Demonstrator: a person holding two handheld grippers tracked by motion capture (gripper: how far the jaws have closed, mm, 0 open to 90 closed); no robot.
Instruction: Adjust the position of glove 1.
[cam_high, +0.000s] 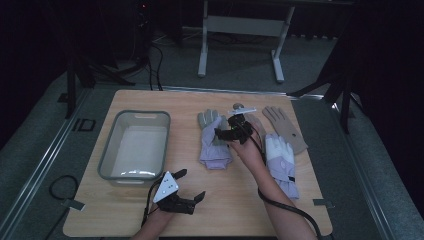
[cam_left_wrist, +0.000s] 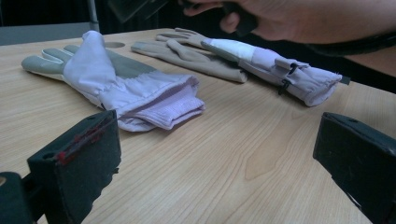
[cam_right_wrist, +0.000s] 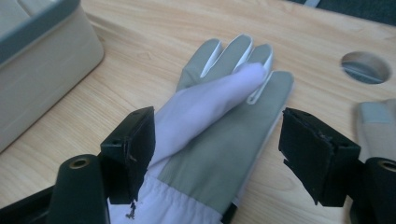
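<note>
The left gripper (cam_high: 191, 186) sits near the table's front edge, jaws wide apart with nothing between them. Further out, the right gripper (cam_right_wrist: 217, 144) hangs over the lilac-and-grey glove (cam_right_wrist: 224, 135) lying flat mid-table beside the bin (cam_high: 134, 145), jaws spread either side of it, not pinching. I'd worry it nips just the folded-over flap, so the glove slips out or drags.

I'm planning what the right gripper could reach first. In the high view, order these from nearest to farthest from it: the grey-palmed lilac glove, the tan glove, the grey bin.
1. Grey-palmed lilac glove: directly under the right gripper, to its left side.
2. Tan glove: to its right, toward the table's right edge.
3. Grey bin: farthest, on the table's left half.
</note>
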